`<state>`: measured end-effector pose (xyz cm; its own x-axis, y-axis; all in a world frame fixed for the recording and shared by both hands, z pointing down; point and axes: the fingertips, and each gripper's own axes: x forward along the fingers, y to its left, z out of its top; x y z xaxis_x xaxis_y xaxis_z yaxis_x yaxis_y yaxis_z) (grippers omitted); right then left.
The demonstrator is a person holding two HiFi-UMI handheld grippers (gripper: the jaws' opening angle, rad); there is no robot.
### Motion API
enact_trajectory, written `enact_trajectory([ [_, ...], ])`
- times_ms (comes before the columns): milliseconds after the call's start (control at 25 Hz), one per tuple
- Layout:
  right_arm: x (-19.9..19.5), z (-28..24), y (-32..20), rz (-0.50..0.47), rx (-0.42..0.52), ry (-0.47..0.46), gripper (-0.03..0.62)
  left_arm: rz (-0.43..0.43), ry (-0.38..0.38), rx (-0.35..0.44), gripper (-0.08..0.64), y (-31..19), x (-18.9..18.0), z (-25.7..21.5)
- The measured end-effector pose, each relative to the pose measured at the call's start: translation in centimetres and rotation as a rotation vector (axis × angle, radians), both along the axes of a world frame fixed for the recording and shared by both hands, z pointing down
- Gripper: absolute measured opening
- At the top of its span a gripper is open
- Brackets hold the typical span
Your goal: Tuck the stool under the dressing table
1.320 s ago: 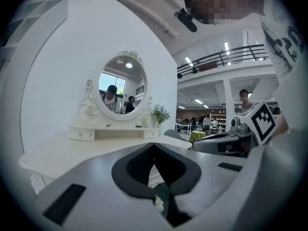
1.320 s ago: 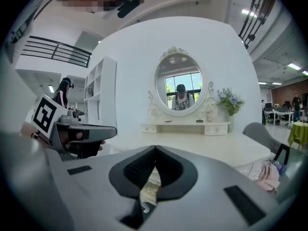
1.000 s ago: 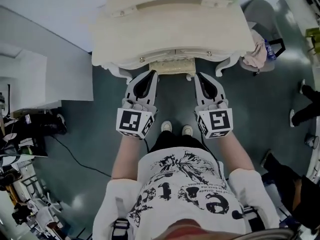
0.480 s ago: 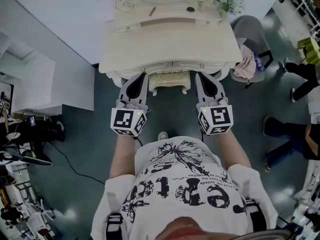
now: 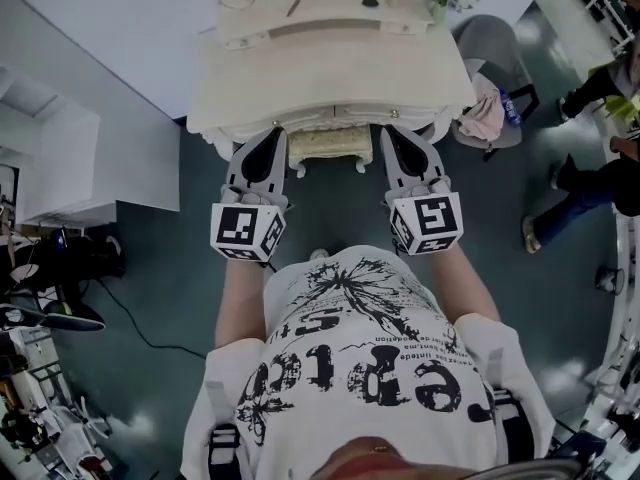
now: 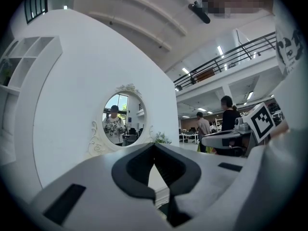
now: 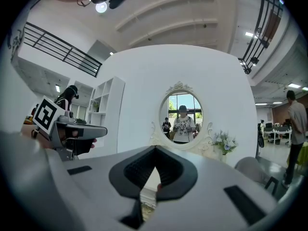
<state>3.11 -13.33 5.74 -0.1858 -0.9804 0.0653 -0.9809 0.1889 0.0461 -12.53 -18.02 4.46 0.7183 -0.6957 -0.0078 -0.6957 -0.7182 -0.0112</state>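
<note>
My left gripper (image 5: 268, 140) and right gripper (image 5: 396, 138) are both closed tip-to-tip, holding nothing, flanking the stool (image 5: 327, 151) sitting mostly under the dressing table (image 5: 330, 73).

Cream padded stool (image 5: 328, 151) upright, mostly tucked under ornate cream dressing table (image 5: 330, 68), front edge protruding

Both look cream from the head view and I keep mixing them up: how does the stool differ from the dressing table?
The dressing table is wide, spanning the view's top; the stool is narrow, centred at its front edge. Most of the table's top shows; only the stool's front strip does, the rest lies beneath. Both are cream with curved legs.
</note>
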Motion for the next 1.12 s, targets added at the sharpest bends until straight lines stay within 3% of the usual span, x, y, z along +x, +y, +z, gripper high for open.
enact_trajectory([
  [480,-0.2,0.5,0.3,0.001,-0.014,-0.001,0.017,0.03,-0.002,-0.006,0.02,0.6,0.7,-0.7],
  [1120,-0.3,1.2,-0.6,-0.009,-0.035,-0.009,0.017,0.006,-0.037,-0.036,0.02,-0.8,0.2,0.6],
])
